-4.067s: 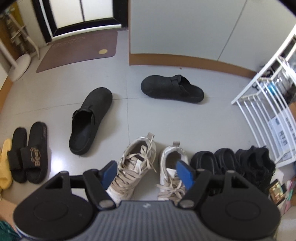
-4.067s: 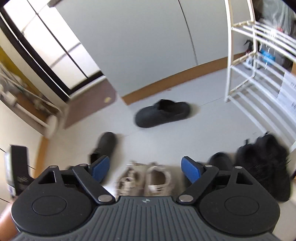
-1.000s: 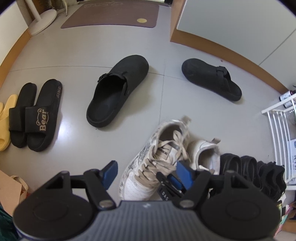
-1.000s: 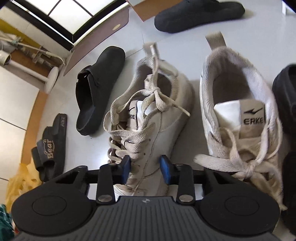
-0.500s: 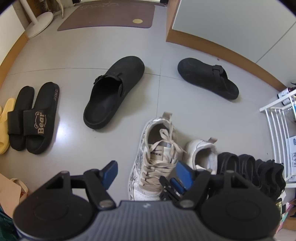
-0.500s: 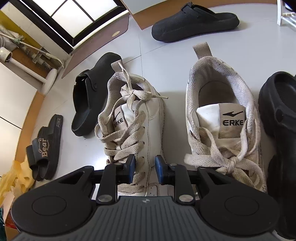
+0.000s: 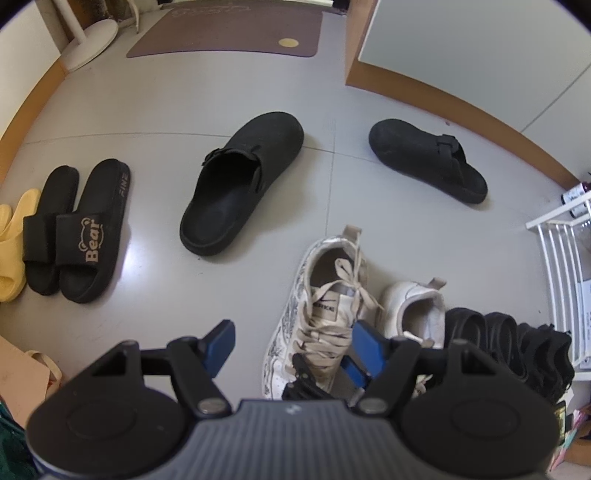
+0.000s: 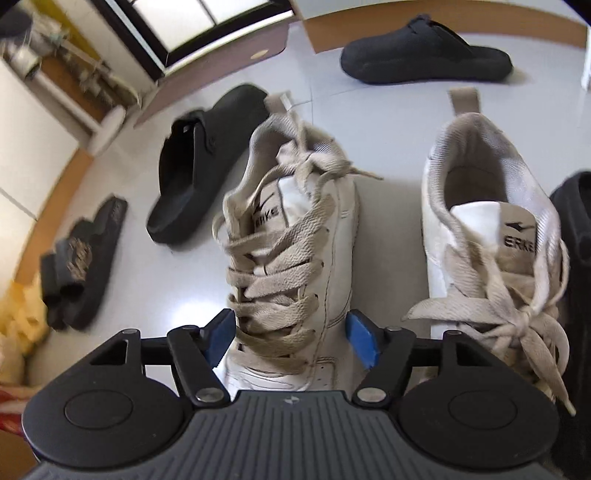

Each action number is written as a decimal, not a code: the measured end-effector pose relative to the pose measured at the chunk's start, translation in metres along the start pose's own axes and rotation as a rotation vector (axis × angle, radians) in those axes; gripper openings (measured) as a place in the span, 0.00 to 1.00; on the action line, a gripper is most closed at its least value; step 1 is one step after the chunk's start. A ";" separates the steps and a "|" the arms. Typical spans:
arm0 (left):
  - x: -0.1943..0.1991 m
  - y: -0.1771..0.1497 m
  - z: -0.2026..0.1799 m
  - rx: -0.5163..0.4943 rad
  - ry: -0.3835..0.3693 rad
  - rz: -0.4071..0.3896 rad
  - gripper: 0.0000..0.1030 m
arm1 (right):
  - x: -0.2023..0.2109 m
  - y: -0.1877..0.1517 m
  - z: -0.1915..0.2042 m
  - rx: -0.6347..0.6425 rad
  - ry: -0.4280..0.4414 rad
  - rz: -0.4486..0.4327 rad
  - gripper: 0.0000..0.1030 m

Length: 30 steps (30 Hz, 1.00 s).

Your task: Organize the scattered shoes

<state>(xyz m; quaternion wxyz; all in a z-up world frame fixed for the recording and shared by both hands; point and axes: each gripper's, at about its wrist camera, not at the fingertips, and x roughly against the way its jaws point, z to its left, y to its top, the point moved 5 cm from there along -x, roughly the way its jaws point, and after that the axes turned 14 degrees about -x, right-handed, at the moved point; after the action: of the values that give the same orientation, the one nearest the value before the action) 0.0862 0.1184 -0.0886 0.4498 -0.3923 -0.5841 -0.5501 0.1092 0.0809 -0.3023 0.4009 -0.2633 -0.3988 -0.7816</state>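
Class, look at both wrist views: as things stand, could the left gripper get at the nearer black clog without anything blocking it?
Probably yes: the left gripper is open and empty, and bare floor lies between it and the nearer black clog.

The grey tiled floor carries two white laced sneakers side by side, with a row of black shoes just beside them on the right. Two black clogs lie well apart farther out, one angled near the wall base. Also on the floor: black "Bear" slides, a yellow slipper, a brown doormat, and a white wire rack.
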 end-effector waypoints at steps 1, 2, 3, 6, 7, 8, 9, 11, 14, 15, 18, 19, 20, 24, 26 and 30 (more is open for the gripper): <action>0.000 0.000 0.000 -0.001 -0.001 -0.001 0.70 | 0.000 0.000 0.000 -0.008 0.003 0.001 0.69; 0.000 0.000 0.000 -0.002 -0.002 -0.001 0.70 | -0.001 0.000 -0.001 -0.012 0.002 0.003 0.69; 0.000 0.000 -0.001 -0.004 -0.004 -0.002 0.70 | -0.001 -0.001 -0.001 -0.011 -0.003 0.001 0.68; 0.000 0.002 -0.005 -0.011 -0.008 -0.004 0.70 | 0.000 -0.005 0.001 -0.013 -0.025 -0.010 0.64; 0.000 0.002 -0.006 -0.013 -0.009 -0.005 0.70 | 0.001 -0.006 0.002 -0.015 -0.035 -0.013 0.57; 0.000 0.002 -0.007 -0.015 -0.010 -0.005 0.70 | 0.002 -0.009 0.003 -0.013 -0.057 -0.016 0.56; 0.000 0.002 -0.008 -0.018 -0.011 -0.005 0.70 | 0.003 -0.012 0.004 -0.008 -0.071 -0.022 0.55; 0.000 0.002 -0.010 -0.022 -0.011 -0.005 0.70 | 0.005 -0.017 0.006 0.005 -0.094 -0.033 0.54; -0.001 0.001 -0.012 -0.030 -0.012 -0.004 0.70 | 0.007 -0.021 0.005 0.005 -0.108 -0.030 0.54; -0.001 0.001 -0.013 -0.032 -0.012 -0.003 0.70 | 0.008 -0.022 0.004 0.004 -0.111 -0.028 0.53; -0.001 0.001 -0.014 -0.032 -0.009 -0.004 0.70 | 0.012 -0.026 0.003 0.010 -0.121 -0.020 0.52; -0.001 0.001 -0.014 -0.033 -0.007 -0.004 0.70 | 0.014 -0.027 0.002 0.013 -0.124 -0.018 0.51; -0.001 0.001 -0.015 -0.033 -0.006 -0.004 0.70 | 0.015 -0.029 0.001 0.009 -0.129 -0.018 0.50; -0.001 0.002 -0.018 -0.038 -0.006 -0.003 0.70 | 0.022 -0.038 0.002 0.013 -0.165 -0.033 0.46; 0.000 0.002 -0.020 -0.041 -0.008 -0.006 0.70 | 0.024 -0.044 0.005 0.029 -0.186 -0.045 0.44; 0.001 0.001 -0.025 -0.047 -0.016 -0.009 0.70 | 0.029 -0.043 0.004 0.034 -0.157 -0.053 0.46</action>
<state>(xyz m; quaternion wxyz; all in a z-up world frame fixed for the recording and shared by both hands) 0.0896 0.0936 -0.0871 0.4331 -0.4046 -0.5764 -0.5626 0.0574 0.0877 -0.2966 0.3520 -0.3063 -0.4492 -0.7619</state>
